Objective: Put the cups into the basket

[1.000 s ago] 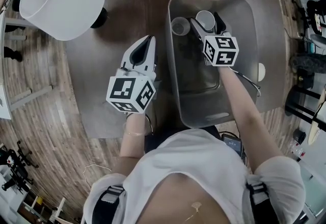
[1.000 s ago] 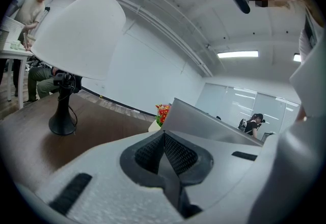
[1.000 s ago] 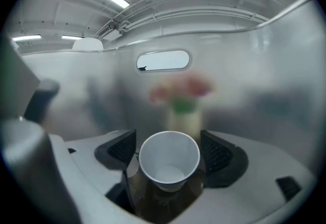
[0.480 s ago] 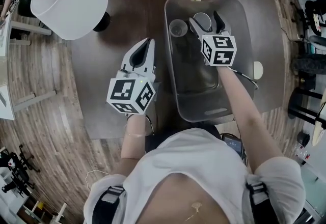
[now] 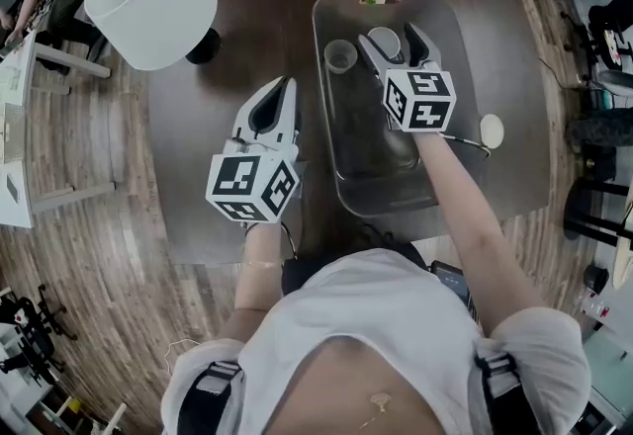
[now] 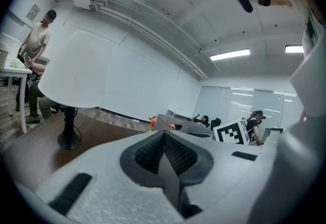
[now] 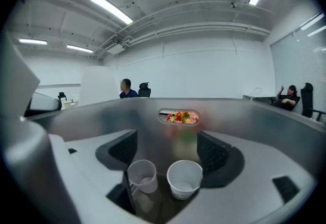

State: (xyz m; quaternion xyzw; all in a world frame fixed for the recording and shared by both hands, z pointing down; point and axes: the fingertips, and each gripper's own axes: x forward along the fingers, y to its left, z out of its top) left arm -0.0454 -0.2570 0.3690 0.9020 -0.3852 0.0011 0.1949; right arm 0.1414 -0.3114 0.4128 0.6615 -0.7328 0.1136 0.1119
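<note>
Your bench (image 5: 247,28) carries the basket (image 5: 450,38). Your right gripper (image 5: 391,36) hangs in it, fingers (image 7: 214,151) released and empty. Your left gripper (image 5: 282,87) hangs beside it, fingers (image 6: 175,154) clenched on nothing. The clear cup (image 5: 340,55) and white cup (image 5: 384,41) stand upright, side by side, at its far end.

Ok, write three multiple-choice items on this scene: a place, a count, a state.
1. Where do the clear cup and the white cup stand?
A) on the table
B) inside the basket
C) on the floor

2. How many cups show?
A) one
B) two
C) four

3. How do the jaws of the right claw stand?
A) apart, gripping nothing
B) shut on a cup
C) shut together, empty

Answers:
1 B, both stand upright on the basket's bottom.
2 B, only those two show.
3 A, its pads stand wide, clear of both cups.
</note>
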